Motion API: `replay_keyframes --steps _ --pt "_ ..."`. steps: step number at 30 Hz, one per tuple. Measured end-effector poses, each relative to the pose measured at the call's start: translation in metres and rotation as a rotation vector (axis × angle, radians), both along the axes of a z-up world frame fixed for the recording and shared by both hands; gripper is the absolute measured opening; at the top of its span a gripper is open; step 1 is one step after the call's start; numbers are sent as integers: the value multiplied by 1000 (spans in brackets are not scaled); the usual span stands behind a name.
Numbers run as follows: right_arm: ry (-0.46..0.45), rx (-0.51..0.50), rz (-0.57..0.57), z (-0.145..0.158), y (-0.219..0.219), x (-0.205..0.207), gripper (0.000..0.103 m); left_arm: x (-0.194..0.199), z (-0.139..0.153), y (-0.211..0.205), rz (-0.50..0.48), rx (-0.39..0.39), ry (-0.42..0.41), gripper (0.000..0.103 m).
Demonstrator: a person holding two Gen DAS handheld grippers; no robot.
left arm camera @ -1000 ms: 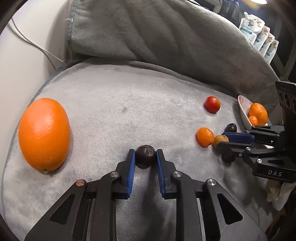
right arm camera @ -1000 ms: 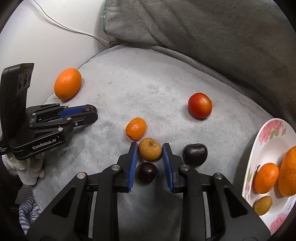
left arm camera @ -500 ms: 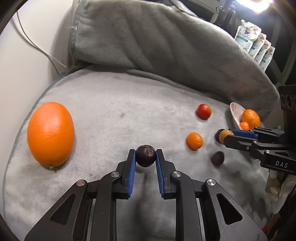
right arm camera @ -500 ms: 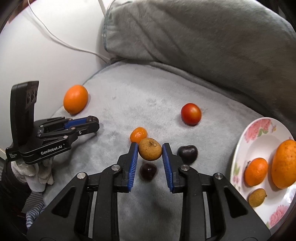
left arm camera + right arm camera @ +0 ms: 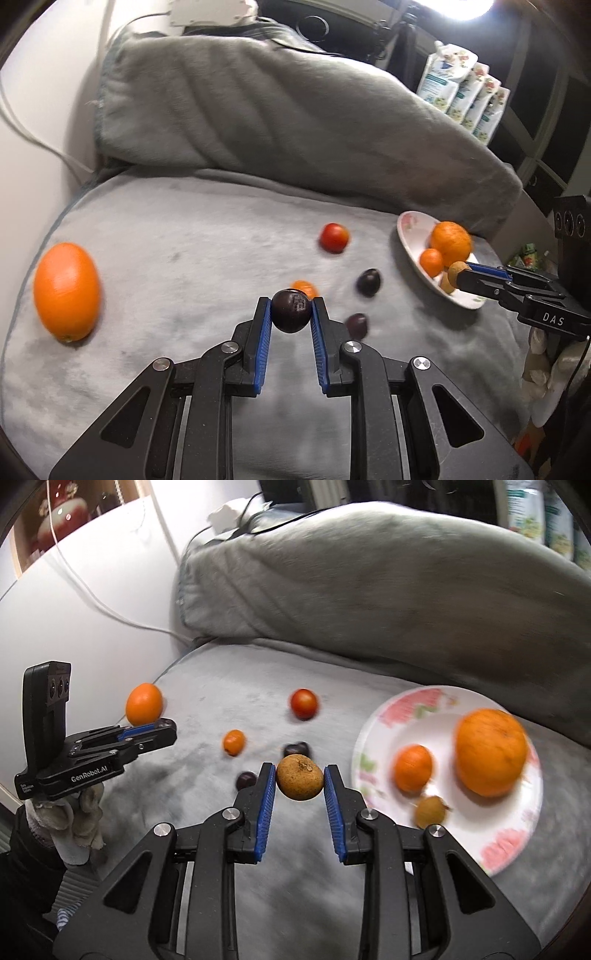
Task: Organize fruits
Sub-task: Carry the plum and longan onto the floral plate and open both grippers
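The left gripper (image 5: 290, 312) is clamped on a dark plum (image 5: 290, 311), its blue pads pressed to both sides, the fruit lifted clear of the grey blanket (image 5: 177, 258). The right gripper (image 5: 300, 782) is closed on a brown, rough-skinned round fruit (image 5: 300, 777), held just beside the rim of the floral plate (image 5: 413, 709). On that plate lie 1 large orange (image 5: 491, 751), 1 small tangerine (image 5: 413, 768) and 1 small brown fruit (image 5: 430, 809). Still on the blanket are 1 big orange (image 5: 66, 291) far to the left, 1 red tomato (image 5: 334, 237), 1 small tangerine, and 2 more dark plums (image 5: 368, 282) near the middle.
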State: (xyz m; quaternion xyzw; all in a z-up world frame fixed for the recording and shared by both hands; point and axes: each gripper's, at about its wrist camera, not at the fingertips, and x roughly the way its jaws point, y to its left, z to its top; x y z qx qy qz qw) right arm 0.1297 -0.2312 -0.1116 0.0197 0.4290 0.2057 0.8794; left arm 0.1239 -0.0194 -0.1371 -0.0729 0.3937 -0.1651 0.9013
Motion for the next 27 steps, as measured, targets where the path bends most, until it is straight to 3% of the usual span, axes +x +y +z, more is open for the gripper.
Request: replay_keyframes --steps 15,27 --pt "-14 -35 -148 2 -75 -30 28 11 10 -62 -115 -13 -21 20" --pt "-1 -56 -192 -7 -99 -34 28 35 11 -111 -183 23 -31 20"
